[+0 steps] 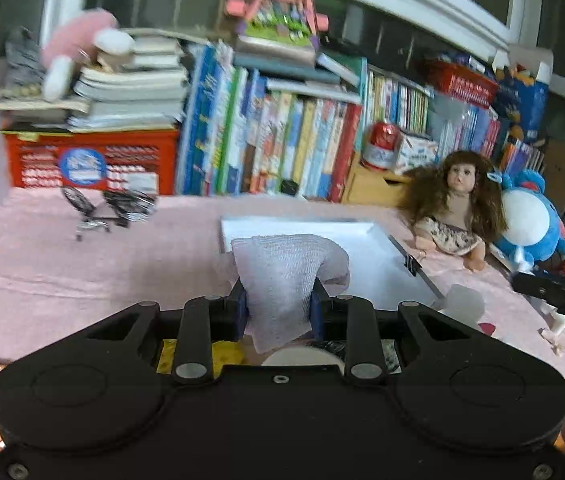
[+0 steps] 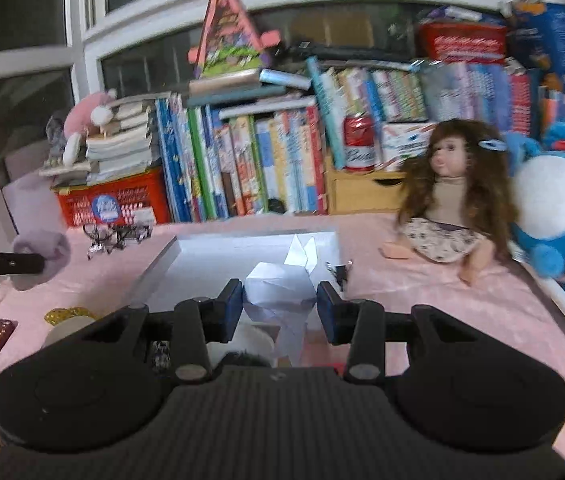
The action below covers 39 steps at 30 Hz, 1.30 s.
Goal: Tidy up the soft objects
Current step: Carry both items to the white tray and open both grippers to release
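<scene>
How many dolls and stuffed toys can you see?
3. A doll with long brown hair sits on the pink cloth at the right, a blue stuffed toy leans beside her, and a pink stuffed toy lies atop the book pile at the left. More may be hidden.

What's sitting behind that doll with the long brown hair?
Behind the doll stand a wooden drawer box, bearing a red can, and rows of books. A blue plush toy sits beside her. Whatever is directly behind her hair is hidden.

My left gripper [image 1: 278, 304] is pinched tight on a pale knitted cloth [image 1: 282, 268], tilted slightly downward — my right gripper [image 2: 278, 304] clamps a folded white paper piece [image 2: 276, 292], jaws partway apart.
</scene>
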Tool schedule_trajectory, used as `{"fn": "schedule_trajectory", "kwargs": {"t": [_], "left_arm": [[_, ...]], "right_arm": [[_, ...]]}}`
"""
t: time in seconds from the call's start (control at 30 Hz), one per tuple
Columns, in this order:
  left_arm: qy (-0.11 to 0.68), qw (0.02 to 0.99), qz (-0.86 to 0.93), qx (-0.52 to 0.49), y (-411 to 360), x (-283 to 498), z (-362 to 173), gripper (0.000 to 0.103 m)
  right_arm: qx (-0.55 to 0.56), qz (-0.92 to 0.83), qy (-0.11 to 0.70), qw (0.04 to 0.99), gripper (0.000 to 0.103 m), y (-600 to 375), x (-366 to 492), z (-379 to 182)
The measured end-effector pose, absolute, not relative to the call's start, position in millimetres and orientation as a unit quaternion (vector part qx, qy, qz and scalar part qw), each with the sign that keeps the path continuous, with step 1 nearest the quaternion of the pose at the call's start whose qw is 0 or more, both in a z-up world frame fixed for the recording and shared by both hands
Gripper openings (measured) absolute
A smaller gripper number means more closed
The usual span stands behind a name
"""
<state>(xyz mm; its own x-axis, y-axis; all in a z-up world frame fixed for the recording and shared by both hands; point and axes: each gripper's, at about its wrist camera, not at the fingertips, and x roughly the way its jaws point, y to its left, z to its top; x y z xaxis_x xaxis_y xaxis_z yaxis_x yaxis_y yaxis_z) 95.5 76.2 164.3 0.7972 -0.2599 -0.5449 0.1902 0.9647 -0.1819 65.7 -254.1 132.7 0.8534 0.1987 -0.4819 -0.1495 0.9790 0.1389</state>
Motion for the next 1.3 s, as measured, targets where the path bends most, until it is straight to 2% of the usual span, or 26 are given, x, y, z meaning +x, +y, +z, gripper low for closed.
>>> {"fn": "schedule_trajectory", "kwargs": {"t": [0.23, 0.6, 1.17, 1.23, 1.3], "left_arm": [[0.398, 0.901, -0.160, -0.074, 46, 189, 150, 0.028], [0.506, 0.849, -0.130, -0.081, 18, 299, 83, 0.028], [0.546, 0.826, -0.121, -0.070, 5, 330, 47, 0.030], [0.545, 0.827, -0.120, -0.068, 3, 331, 46, 0.031], [0.542, 0.828, -0.125, -0.067, 2, 332, 47, 0.034]], "right_arm": [[0.039, 0.116, 0.362, 0.924, 0.047, -236, 155, 119], [0.023, 0.100, 0.474, 0.874, 0.047, -214, 248, 68], [-0.001, 0.082, 0.540, 0.838, 0.047, -199, 288, 29], [-0.003, 0.083, 0.542, 0.836, 0.050, -199, 288, 28], [-0.005, 0.083, 0.542, 0.836, 0.058, -198, 289, 29]]}}
